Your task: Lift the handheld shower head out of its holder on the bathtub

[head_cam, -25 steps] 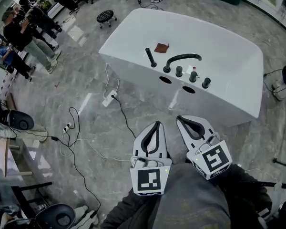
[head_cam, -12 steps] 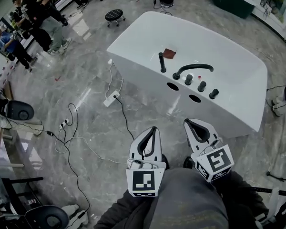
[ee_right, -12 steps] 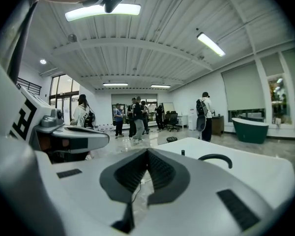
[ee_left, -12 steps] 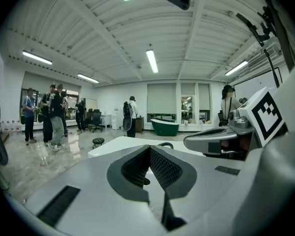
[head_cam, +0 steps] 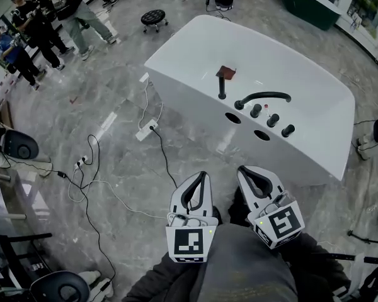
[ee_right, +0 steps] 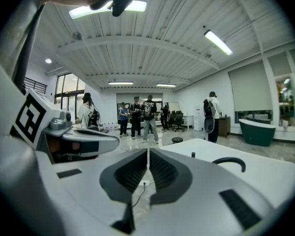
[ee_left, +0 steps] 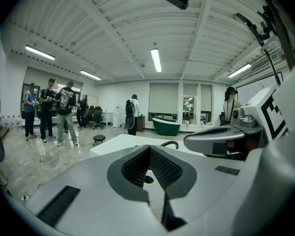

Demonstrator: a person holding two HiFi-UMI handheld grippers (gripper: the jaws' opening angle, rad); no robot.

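Marble floor (head_cam: 113,93), open showroom; white bathtub (head_cam: 195,106) at 12 o'clock of the person.

- Shower head (head_cam: 222,85) stands upright in its holder (head_cam: 222,97) on the near deck, probably so it can be reached from this side. Untouched.
- Spout (head_cam: 263,97) is at its 3 o'clock, the knobs (head_cam: 272,119) at 4, and a brown patch (head_cam: 226,72) is just behind at 12.
- Left tool (head_cam: 203,177) and right tool (head_cam: 244,170): jaws together on both, nothing between them. They are held low, side by side and well short of the tub, which looks like an approach carry.
- Cables (head_cam: 97,168) trail at 9 o'clock; people (head_cam: 44,17) stand at 10.

Versus a second ago, the tub and shower head sit lower and further right in the head view, and the people have shifted. The head has stayed seated.
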